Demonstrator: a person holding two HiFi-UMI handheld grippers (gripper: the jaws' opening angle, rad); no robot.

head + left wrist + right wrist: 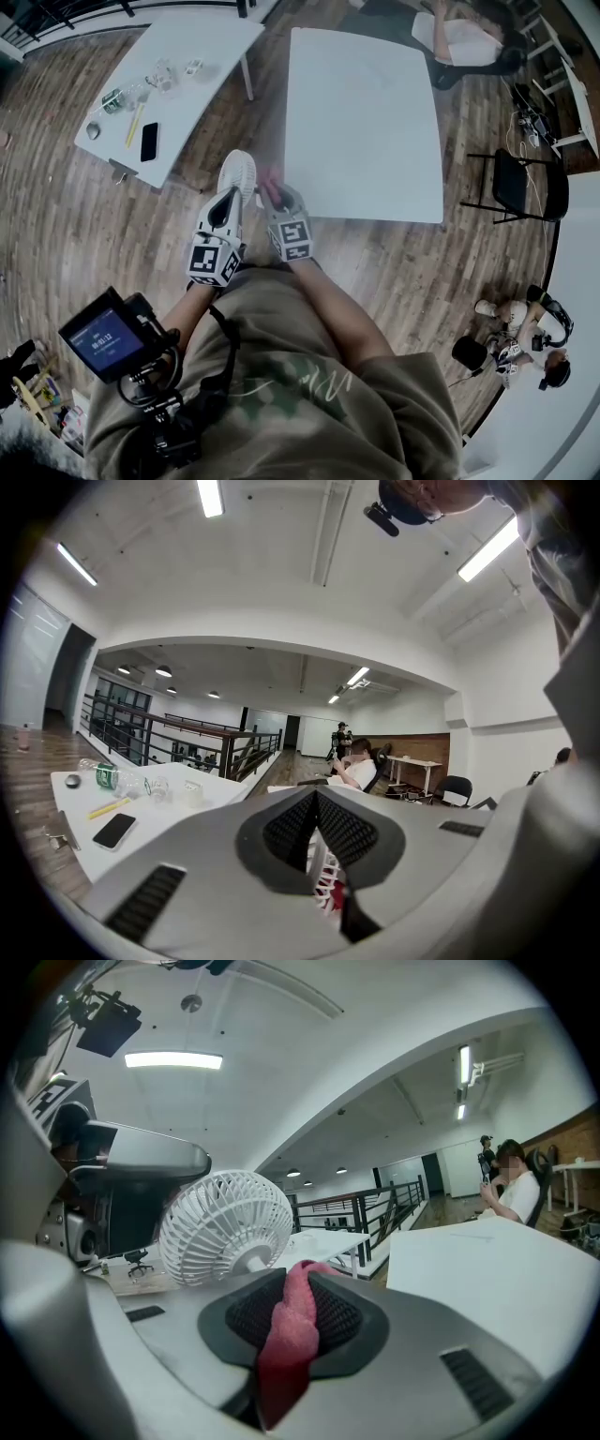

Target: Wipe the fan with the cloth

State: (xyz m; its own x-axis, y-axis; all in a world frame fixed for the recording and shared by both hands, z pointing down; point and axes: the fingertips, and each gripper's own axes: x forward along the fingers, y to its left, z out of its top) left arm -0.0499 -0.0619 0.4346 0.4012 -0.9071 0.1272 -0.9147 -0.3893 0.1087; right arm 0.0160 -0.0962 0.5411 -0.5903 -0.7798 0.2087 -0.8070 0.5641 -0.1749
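The left tongs [231,195] pinch the fan [238,174], seemingly light with fragile ribs, by its cage at their twelve o'clock, while the right tongs [275,194] nip the soft cloth [289,1326].

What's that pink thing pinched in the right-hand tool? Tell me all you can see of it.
The cloth is pinkish-red, fuzzy, bunched into a narrow strip. The right tool pinches it between dark ribbed pads; one end pokes forward, the rest hangs below. It sits beside the white fan in the left tool; contact is unclear.
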